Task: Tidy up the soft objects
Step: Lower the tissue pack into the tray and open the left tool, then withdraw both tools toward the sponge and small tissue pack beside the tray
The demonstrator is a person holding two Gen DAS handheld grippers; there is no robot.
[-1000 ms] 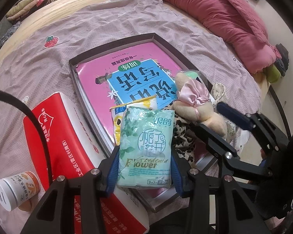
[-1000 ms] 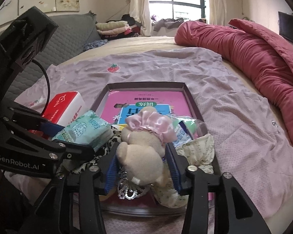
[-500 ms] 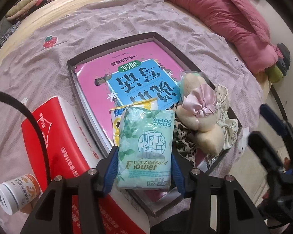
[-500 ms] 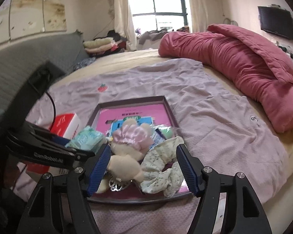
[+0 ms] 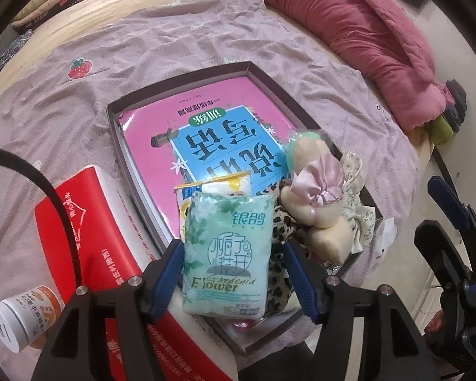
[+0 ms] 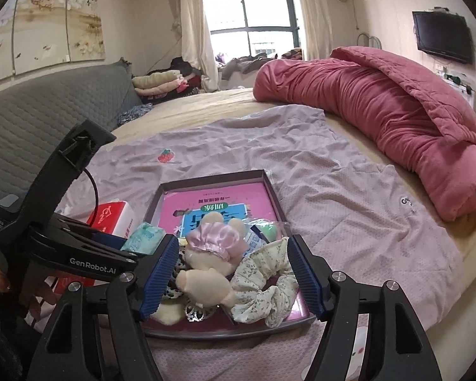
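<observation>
A mint-green tissue pack [image 5: 227, 254] printed "Flower" sits between the left tool's [image 5: 230, 281] parted fingers, apparently unsqueezed, over the tray's [image 5: 181, 82] near corner, long axis running along the fingers. The right tool [image 6: 231, 273] gapes wide above a plush [image 6: 206, 273] and scrunchie [image 6: 263, 282].

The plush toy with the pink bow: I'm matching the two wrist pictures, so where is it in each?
Left wrist: plush toy right of centre, beside the green tissue pack.
Right wrist: plush toy low centre, between the open fingers.
Shared landmark: the pink book in the tray.
</observation>
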